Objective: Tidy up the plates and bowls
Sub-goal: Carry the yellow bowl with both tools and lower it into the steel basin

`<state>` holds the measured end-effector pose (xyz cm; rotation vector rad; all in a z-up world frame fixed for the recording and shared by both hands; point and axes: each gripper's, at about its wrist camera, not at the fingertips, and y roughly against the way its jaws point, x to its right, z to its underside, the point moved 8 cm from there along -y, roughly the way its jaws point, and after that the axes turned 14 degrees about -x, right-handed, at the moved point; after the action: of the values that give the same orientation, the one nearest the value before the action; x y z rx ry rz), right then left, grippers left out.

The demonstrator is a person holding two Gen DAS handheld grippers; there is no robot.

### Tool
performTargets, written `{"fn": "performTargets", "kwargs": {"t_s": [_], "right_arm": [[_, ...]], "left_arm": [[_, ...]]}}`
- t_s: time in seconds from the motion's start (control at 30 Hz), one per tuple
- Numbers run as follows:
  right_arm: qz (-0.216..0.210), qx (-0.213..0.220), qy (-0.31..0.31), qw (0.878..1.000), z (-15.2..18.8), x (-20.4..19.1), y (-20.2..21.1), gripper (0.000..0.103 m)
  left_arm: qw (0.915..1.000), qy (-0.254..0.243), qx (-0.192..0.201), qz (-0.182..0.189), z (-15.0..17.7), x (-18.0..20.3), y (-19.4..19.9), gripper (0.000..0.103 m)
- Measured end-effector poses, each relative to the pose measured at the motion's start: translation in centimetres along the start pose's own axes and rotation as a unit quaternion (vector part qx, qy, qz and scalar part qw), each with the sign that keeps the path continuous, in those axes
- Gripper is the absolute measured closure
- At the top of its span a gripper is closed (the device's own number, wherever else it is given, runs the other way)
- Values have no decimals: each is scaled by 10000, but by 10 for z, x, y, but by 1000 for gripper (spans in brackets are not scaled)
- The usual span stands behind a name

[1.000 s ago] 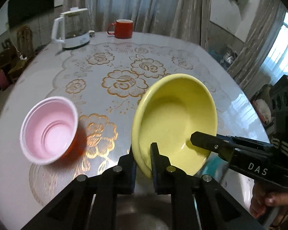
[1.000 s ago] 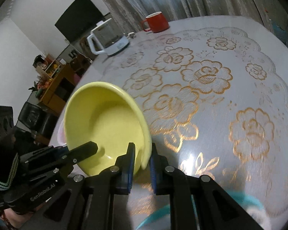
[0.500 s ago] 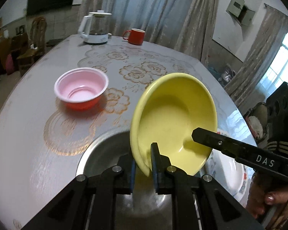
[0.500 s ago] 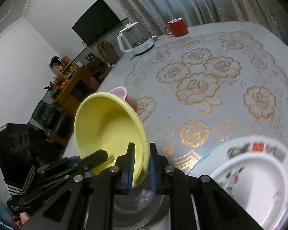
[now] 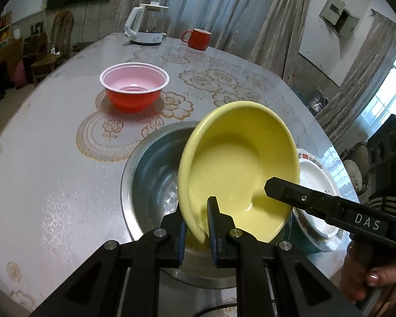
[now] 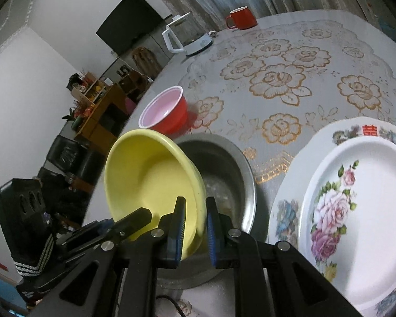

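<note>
A yellow bowl [image 5: 240, 163] hangs tilted above a steel basin [image 5: 150, 174]. My left gripper [image 5: 198, 222] is shut on its near rim. My right gripper [image 6: 195, 222] is shut on the opposite rim of the yellow bowl [image 6: 150, 177], and its finger shows in the left wrist view [image 5: 303, 198]. The steel basin [image 6: 224, 166] sits just beyond the bowl. A red bowl with a pink inside [image 5: 134, 84] stands on the table behind the basin and shows in the right wrist view [image 6: 166, 113] too. A white floral plate [image 6: 356, 206] lies to the right on a teal dish [image 5: 303, 240].
A white kettle [image 5: 145, 26] and a red mug [image 5: 198, 38] stand at the far edge of the round table [image 5: 45, 158]. Chairs and a cabinet stand off the table's left side. A person's hand [image 5: 361, 285] holds the right gripper at the lower right.
Both grippers have carried the yellow bowl back toward the near table edge, so it now hangs over the steel basin. The red bowl and the floral plate have come into fuller view.
</note>
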<state>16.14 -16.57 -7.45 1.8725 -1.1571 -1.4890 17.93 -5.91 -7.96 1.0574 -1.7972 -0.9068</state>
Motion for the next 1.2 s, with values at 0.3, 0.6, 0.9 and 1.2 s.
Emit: {"fn": "performTargets", "kwargs": {"t_s": [0.3,0.6,0.9,1.2], "right_arm": [[88,-9,-62,9999,8,0,0,87],[369,-266,-14,9990,10,1,-14,87],[809,-102,109,9966,6,2,-13,88],[1192,22,214,9926,1,6,-8,90]], "left_arm": [[9999,-72,3,-71,4,0,-5,88],[9993,-119,-32,-351,5,-6,-13,88],[9995,-54,218,-199,2,-10,-2,68],[9990,2,436,-81,1,-12,10,65]]}}
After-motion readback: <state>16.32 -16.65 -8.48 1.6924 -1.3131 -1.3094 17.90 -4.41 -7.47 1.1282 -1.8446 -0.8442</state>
